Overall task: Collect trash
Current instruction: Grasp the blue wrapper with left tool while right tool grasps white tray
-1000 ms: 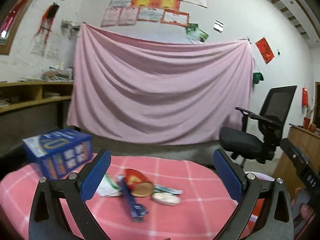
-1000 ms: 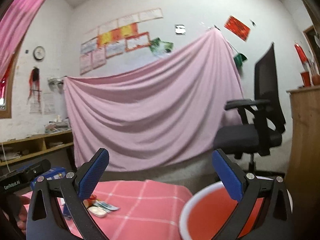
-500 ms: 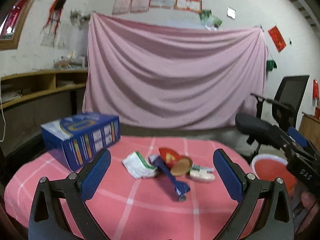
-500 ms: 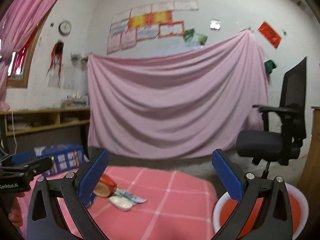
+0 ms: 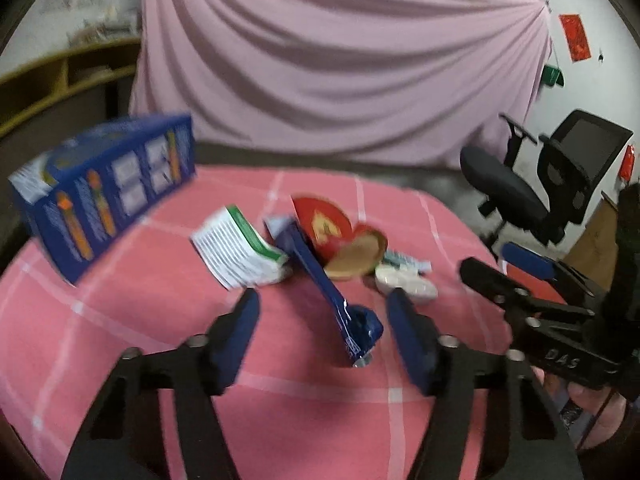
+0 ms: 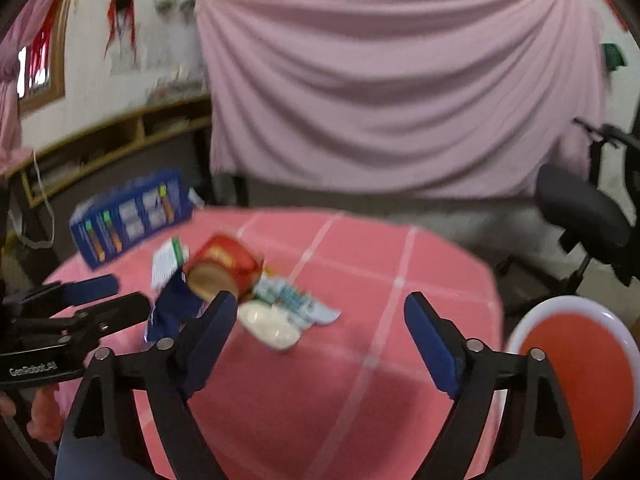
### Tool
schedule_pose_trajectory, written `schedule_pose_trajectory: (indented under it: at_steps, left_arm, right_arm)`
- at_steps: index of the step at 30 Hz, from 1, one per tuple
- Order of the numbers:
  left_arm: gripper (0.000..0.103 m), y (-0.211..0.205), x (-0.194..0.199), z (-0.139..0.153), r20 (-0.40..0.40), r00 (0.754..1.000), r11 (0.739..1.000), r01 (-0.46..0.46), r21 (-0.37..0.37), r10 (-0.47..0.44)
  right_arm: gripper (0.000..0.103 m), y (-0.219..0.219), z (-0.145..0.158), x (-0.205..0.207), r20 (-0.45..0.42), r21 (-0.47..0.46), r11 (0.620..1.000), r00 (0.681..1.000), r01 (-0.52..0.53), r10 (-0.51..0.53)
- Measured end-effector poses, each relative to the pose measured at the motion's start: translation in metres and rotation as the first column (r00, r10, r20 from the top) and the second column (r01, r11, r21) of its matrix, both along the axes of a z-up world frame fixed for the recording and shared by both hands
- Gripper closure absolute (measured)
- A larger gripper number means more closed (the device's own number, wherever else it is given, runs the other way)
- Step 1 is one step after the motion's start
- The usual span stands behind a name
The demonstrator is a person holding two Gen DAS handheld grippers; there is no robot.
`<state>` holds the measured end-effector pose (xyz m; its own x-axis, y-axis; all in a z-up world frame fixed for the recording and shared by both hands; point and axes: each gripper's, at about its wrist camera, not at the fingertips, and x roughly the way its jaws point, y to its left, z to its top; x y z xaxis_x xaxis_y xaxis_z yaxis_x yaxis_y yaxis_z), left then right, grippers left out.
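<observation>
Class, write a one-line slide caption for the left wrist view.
Left tool, jaws closing, nears a blue wrapper among litter on the pink checked table.

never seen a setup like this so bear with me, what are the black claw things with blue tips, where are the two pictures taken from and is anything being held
No robot here: a person holds a two-finger gripper in each hand, and each carries a wide-angle camera looking along its fingers. One picture comes from the left gripper, the other from the right gripper; each also shows in the other's view.

On the pink checked tablecloth lies a small heap of trash: a blue wrapper, a red cup on its side, a white and green packet and a white lump. A large blue box stands behind, and a red basin sits beside the table.

Both sets of jaws are closing, but nothing is held yet.
</observation>
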<state>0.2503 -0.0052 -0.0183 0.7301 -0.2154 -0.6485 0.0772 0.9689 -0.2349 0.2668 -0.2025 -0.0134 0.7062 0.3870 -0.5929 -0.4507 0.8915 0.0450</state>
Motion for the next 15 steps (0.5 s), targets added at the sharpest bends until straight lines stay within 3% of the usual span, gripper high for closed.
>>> schedule_pose_trajectory:
  at_steps: [3, 6, 10, 15]
  left_arm:
    - [0.073, 0.001, 0.006, -0.007, -0.055, 0.998, 1.0, 0.017, -0.019, -0.018]
    - [0.083, 0.005, 0.005, -0.007, -0.067, 0.998, 0.999, 0.016, -0.039, -0.018]
    - [0.089, 0.008, 0.002, -0.005, -0.073, 0.997, 0.999, 0.011, -0.04, -0.014]
    - [0.091, 0.011, 0.0, -0.001, -0.074, 0.997, 0.999, 0.0, -0.038, -0.003]
  right_arm:
    - [0.03, 0.005, -0.011, 0.011, -0.082, -0.015, 0.999, 0.996, -0.033, 0.031]
    - [0.031, 0.008, -0.014, 0.02, -0.132, -0.006, 0.999, 0.99, -0.054, 0.053]
    - [0.037, 0.019, -0.023, 0.031, -0.205, -0.023, 0.995, 0.974, -0.1, 0.093]
    - [0.074, 0.026, -0.029, 0.033, -0.239, -0.038, 0.99, 0.963, -0.134, 0.121]
